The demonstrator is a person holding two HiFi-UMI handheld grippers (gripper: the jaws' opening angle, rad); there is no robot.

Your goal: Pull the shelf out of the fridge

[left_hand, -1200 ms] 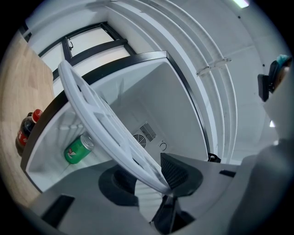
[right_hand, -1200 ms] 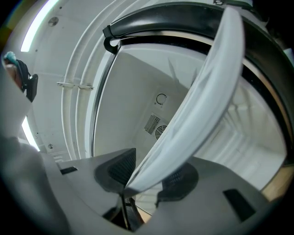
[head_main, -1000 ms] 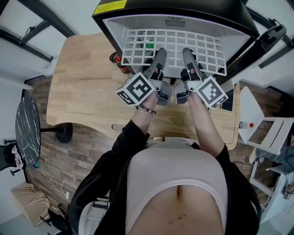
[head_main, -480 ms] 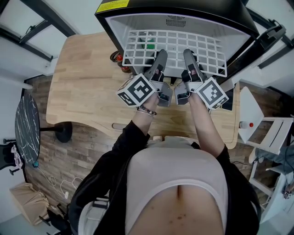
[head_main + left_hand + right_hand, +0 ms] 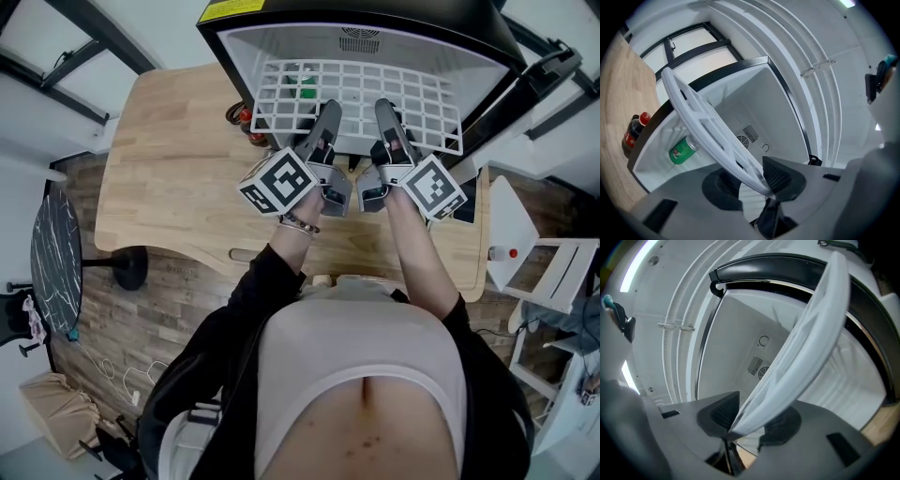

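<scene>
A white wire shelf [image 5: 356, 94] sticks partway out of the open black mini fridge [image 5: 356, 19], over the wooden table [image 5: 169, 169]. My left gripper [image 5: 328, 120] grips its front edge left of the middle. My right gripper [image 5: 386, 120] grips the same edge to the right. In the left gripper view the shelf [image 5: 708, 126] runs up and away from the left gripper [image 5: 757, 180], its rim pinched between the pads. In the right gripper view the rim of the shelf [image 5: 811, 343] sits between the jaws of the right gripper [image 5: 750, 420], which are closing tighter on it.
A green can [image 5: 683, 151] lies inside the fridge under the shelf, seen through the grid as the can [image 5: 305, 93]. A cola bottle [image 5: 246, 122] stands on the table left of the fridge. The fridge door [image 5: 525, 94] hangs open at right, beside a white rack [image 5: 553, 272].
Both grippers keep their hold on the shelf's front edge. The shelf and the hands stay almost where they were.
</scene>
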